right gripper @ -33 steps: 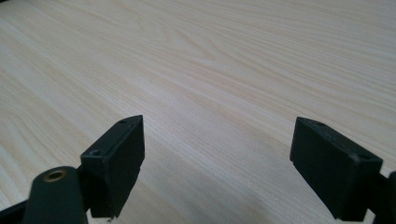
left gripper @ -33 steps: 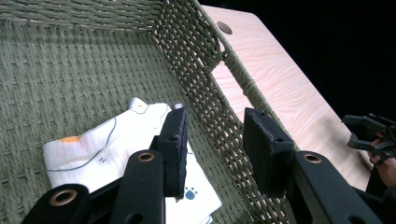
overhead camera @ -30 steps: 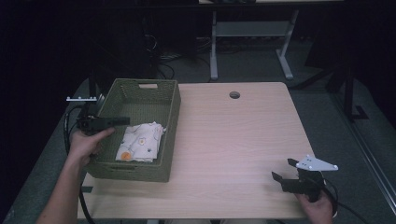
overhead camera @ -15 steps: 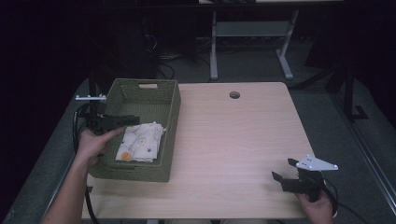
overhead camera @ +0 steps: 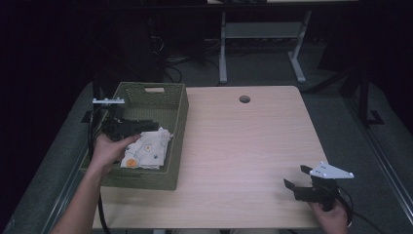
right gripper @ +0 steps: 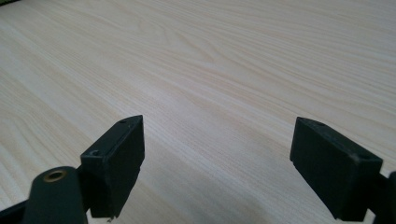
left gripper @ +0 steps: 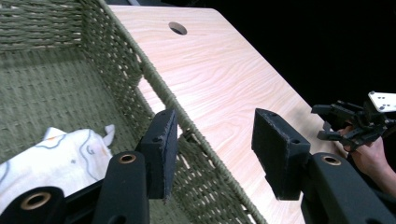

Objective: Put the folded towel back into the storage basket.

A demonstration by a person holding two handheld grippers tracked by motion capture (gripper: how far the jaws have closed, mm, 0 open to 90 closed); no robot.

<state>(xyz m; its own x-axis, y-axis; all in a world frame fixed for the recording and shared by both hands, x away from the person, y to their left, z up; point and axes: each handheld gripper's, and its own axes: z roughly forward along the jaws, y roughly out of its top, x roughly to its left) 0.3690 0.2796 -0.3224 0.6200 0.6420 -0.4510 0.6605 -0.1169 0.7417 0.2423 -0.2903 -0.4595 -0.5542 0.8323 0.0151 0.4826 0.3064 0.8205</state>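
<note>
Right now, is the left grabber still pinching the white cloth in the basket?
Apart. In the left gripper view, the left gripper has just been opening; its jaws stand open with nothing between them, and the white cloth lies off to one side in the green woven basket.

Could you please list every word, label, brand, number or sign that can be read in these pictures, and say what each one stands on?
None can be read: no words, numbers or brand marks show anywhere.
The white cloth in the green basket bears small coloured prints and an orange patch, too small and blurred to tell whether any is lettering.
The wooden table shows no label or sign.
</note>
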